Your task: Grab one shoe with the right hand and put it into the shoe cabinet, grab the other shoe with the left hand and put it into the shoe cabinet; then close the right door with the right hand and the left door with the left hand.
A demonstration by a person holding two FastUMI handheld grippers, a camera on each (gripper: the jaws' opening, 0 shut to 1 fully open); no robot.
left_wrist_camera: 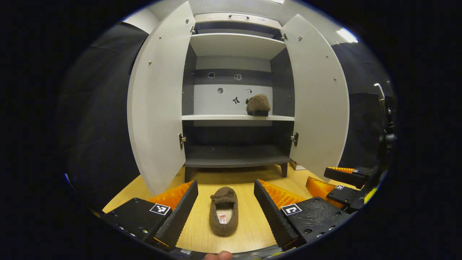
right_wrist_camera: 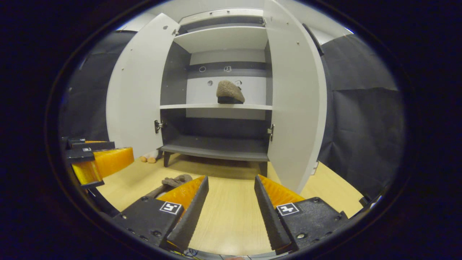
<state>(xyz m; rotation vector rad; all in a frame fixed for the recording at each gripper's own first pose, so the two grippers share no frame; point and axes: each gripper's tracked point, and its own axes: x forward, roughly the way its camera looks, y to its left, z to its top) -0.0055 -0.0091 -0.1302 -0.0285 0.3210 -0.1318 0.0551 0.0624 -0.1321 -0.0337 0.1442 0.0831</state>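
One brown shoe [left_wrist_camera: 258,104] already sits on the cabinet's middle shelf [left_wrist_camera: 216,117]. The left hand-held gripper [left_wrist_camera: 225,202], jaws spread, straddles the other shoe [left_wrist_camera: 223,216] on the floor [left_wrist_camera: 252,231], probably lining up its grasp; the right hand-held gripper [right_wrist_camera: 231,202] waits released.

Left gripper view: low over the floor [left_wrist_camera: 249,180], facing squarely into the open cabinet [left_wrist_camera: 236,108], near its front. Right gripper view: same low height, set rightward, facing the cabinet [right_wrist_camera: 220,104] slightly from its right. Shared: cabinet interior, both doors, floor [right_wrist_camera: 231,202] in front.
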